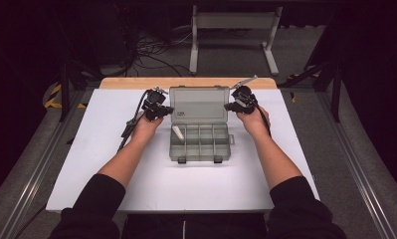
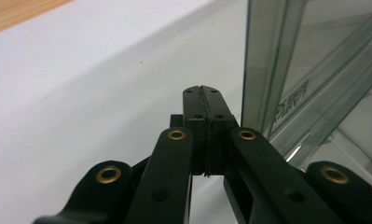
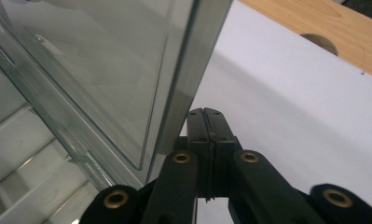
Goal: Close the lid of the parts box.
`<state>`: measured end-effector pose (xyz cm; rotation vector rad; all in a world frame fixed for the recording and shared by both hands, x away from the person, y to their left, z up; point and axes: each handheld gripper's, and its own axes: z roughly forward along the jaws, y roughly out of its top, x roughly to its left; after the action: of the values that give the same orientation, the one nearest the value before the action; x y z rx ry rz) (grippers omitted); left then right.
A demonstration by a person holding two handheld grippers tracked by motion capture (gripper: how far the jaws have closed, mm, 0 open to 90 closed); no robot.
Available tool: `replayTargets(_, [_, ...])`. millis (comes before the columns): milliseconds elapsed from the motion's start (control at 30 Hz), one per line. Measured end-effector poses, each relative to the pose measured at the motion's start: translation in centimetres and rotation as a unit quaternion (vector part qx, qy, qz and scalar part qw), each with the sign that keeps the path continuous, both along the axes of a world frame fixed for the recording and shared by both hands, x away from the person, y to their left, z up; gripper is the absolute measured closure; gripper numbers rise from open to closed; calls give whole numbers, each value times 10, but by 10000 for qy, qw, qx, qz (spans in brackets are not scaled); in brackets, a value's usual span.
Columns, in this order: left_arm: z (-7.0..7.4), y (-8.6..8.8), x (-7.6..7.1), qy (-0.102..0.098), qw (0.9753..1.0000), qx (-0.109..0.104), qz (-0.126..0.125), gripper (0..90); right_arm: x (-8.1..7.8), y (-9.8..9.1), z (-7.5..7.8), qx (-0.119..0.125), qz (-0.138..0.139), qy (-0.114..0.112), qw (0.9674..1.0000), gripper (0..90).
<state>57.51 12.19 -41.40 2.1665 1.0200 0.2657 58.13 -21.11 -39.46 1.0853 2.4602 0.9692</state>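
A clear grey plastic organizer box [image 1: 200,149] sits open in the middle of the white board, its lid [image 1: 198,104] standing up at the back. A white tube-like item [image 1: 178,132] lies in its left compartment. My left gripper [image 1: 164,110] is shut and empty beside the lid's left edge [image 2: 263,60], its closed tips [image 2: 202,88] just left of it. My right gripper [image 1: 229,105] is shut and empty beside the lid's right edge [image 3: 193,60], with its tips [image 3: 205,111] just right of that edge. Whether either touches the lid I cannot tell.
The white board [image 1: 111,149] lies on a wooden table whose edge [image 1: 136,82] shows at the back. A grey metal stand [image 1: 233,22] and cables sit on the floor beyond. Metal rails run along both sides.
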Motion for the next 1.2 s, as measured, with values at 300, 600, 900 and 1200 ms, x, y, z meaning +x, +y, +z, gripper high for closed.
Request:
replayTargets(300, [8,4,-6,-46,10000,-31,-79,900,-9,-6,14,162,69,-112,9998,900])
replayTargets(600, [17,7,-14,-123,9997,-54,-182,900,-18,-6,24,265,178,-200,9993,900])
replayTargets(900, [20,11,-27,-112,9994,-176,-273,900,-33,-9,31,374,350,-248,9984,900])
replayTargets(1200, [25,15,-38,-125,9988,-234,-408,899,-50,-10,37,414,504,-274,9975,900])
